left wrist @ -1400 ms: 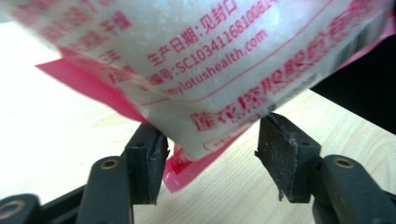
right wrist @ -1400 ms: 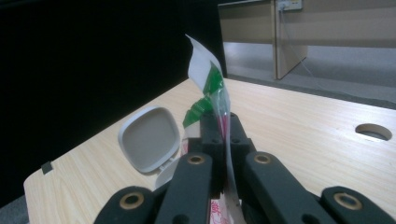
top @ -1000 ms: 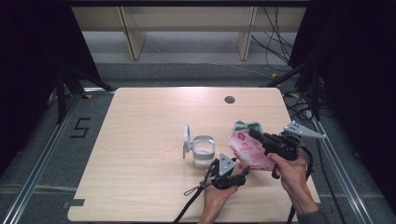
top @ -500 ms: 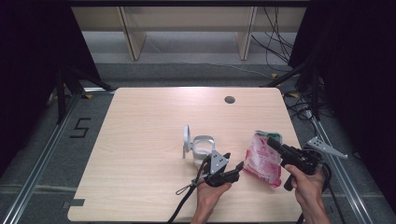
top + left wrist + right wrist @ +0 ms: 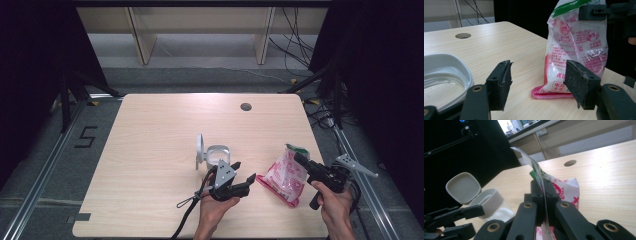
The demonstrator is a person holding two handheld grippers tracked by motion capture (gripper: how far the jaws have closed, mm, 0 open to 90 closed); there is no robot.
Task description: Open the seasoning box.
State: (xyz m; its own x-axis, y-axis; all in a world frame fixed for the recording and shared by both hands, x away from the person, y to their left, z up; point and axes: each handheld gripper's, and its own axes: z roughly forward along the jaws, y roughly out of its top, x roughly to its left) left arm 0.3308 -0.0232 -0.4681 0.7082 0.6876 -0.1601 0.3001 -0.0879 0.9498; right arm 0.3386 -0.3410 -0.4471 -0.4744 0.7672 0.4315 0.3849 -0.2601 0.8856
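The right hand-held gripper (image 5: 300,159) pinches the bag's (image 5: 286,172) top edge.

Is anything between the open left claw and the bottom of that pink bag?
Nothing visible. The left claw is open and faces the bag across bare table. The white tub sits off to its side, out of the gap. The right claw pinches the bag's top edge.

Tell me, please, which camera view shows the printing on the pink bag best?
The left gripper view: the pink bag stands close, its print facing the camera. The high view shows it small; the right gripper view shows mostly its clamped top edge.
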